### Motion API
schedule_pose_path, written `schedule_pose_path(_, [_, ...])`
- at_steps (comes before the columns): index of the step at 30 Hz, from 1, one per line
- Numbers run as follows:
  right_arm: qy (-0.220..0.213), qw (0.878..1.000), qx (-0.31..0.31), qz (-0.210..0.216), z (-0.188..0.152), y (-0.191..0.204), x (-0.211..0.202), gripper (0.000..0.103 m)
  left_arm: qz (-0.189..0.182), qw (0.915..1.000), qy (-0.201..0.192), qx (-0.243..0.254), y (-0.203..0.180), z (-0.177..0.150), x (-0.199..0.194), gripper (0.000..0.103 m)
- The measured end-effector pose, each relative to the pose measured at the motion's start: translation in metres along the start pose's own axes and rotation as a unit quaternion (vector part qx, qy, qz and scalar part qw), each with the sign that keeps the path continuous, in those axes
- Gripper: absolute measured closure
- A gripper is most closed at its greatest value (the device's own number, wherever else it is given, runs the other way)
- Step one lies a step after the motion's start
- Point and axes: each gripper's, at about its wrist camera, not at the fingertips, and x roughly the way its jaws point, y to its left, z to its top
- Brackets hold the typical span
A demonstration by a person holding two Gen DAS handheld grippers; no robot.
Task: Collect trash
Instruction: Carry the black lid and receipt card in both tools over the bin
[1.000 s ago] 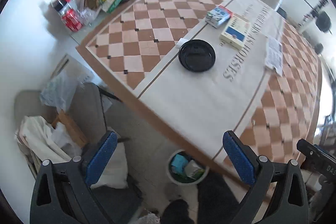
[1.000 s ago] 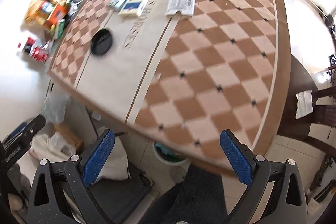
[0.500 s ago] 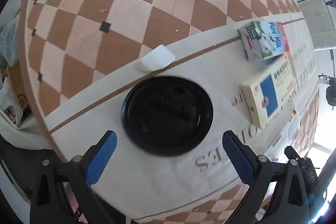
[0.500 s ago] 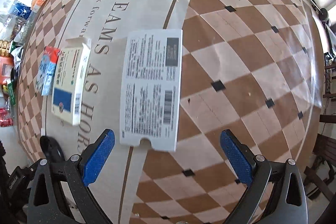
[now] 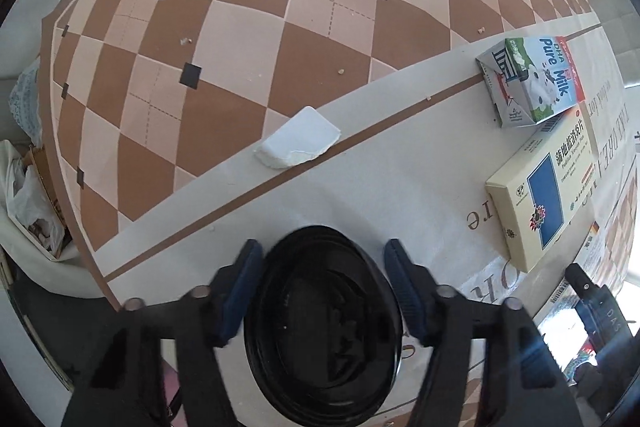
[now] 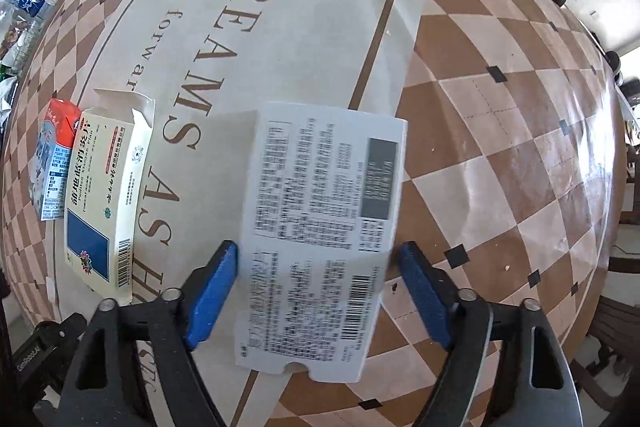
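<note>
Both tongs have just been closing on trash on the checkered tabletop (image 5: 248, 27): left tongs (image 5: 324, 279) flank a black lid (image 5: 324, 327), right tongs (image 6: 316, 287) straddle a printed leaflet (image 6: 320, 219), neither visibly pinched yet. Next: finish clamping, lift. Boxes crowd one side; elsewhere is open.

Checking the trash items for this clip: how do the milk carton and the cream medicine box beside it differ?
The milk carton is smaller, white, green and blue, and looks dented; the medicine box is longer, cream with a dark blue panel. In the right wrist view the medicine box has its end flap open. Both lie flat, side by side, on the tablecloth's beige strip.
</note>
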Motion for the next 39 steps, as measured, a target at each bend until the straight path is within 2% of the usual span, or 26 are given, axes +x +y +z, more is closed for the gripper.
schedule_pose_path(1, [-0.001, 1.0, -0.001, 0.004, 0.001, -0.001, 0.0, 0.028, 0.0, 1.0, -0.003, 0.003, 0.002, -0.002, -0.003, 0.069])
schedule_pose_path(3, [-0.004, 1.0, -0.004, 0.011, 0.002, -0.003, -0.001, 0.028, -0.004, 0.9999, -0.004, 0.011, 0.003, -0.009, -0.008, 0.08])
schedule_pose_path(6, [-0.005, 1.0, -0.004, 0.016, -0.006, -0.012, -0.005, 0.028, 0.008, 0.9994, -0.02, 0.025, 0.01, -0.02, -0.018, 0.089])
schedule_pose_path(7, [-0.004, 1.0, -0.002, 0.02, -0.018, -0.015, -0.008, 0.028, 0.01, 0.9993, -0.024, 0.029, 0.011, -0.024, -0.021, 0.091])
schedule_pose_path(13, [-0.004, 0.999, 0.008, 0.047, -0.037, -0.027, -0.009, 0.028, 0.027, 0.996, -0.057, 0.064, 0.014, -0.046, -0.049, 0.092])
schedule_pose_path(19, [-0.014, 0.998, 0.003, 0.065, -0.054, -0.033, -0.026, 0.028, 0.037, 0.9908, -0.096, 0.088, 0.02, -0.082, -0.081, 0.092])
schedule_pose_path(25, [-0.031, 0.996, -0.004, 0.079, -0.09, -0.041, -0.052, 0.028, 0.012, 0.9856, -0.127, 0.112, -0.01, -0.105, -0.098, 0.092])
schedule_pose_path(29, [-0.043, 0.995, -0.014, 0.087, -0.131, -0.036, -0.08, 0.028, -0.007, 0.9802, -0.145, 0.135, 0.0, -0.124, -0.11, 0.092])
schedule_pose_path(32, [-0.054, 0.994, -0.022, 0.094, -0.176, -0.034, -0.104, 0.028, -0.02, 0.9751, -0.158, 0.155, 0.016, -0.145, -0.115, 0.092])
schedule_pose_path(39, [-0.088, 0.99, -0.016, 0.107, -0.293, -0.034, -0.15, 0.028, -0.04, 0.9634, -0.173, 0.201, 0.066, -0.222, -0.131, 0.092])
